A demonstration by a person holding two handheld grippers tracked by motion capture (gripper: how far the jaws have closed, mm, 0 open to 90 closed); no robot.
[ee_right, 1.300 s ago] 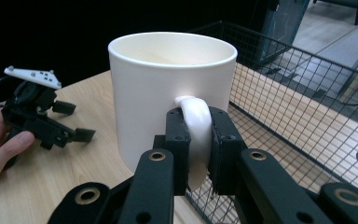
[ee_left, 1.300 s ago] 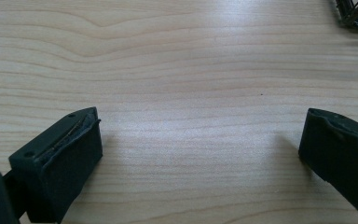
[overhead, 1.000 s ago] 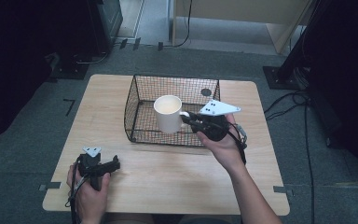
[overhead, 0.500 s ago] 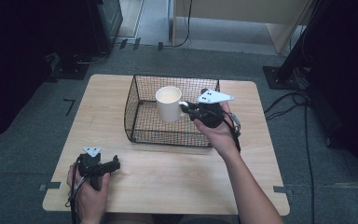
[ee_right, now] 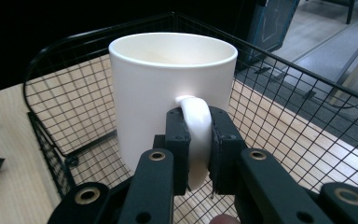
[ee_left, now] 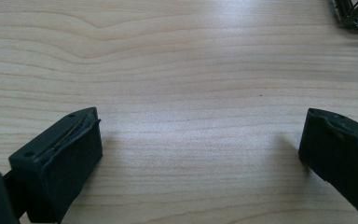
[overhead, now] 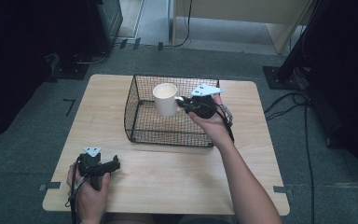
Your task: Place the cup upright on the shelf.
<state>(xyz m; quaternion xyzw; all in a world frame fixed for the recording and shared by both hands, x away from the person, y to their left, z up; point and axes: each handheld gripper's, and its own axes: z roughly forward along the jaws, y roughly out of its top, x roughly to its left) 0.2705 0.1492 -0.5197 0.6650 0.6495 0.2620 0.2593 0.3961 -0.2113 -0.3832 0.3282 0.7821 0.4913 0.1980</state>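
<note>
Mug (ee_right: 168, 88) glossy ceramic; basket (overhead: 142, 126) black wire mesh; table (ee_left: 177, 70) matt wood grain.

Lab: floor cables (overhead: 303, 121), equipment stands (overhead: 279, 77), marked table (overhead: 168, 168).

The right gripper (overhead: 185, 103), clamped on the handle of the white mug (overhead: 165, 99), has carried it from the near edge of the wire basket (overhead: 140, 133) farther over the basket's middle and lower.

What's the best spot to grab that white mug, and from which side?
By its handle, from the side the handle sticks out on. It is a narrow loop that fits between the jaws, while the mug body is wide and round. The right gripper holds it just so, upright inside the wire basket.
</note>
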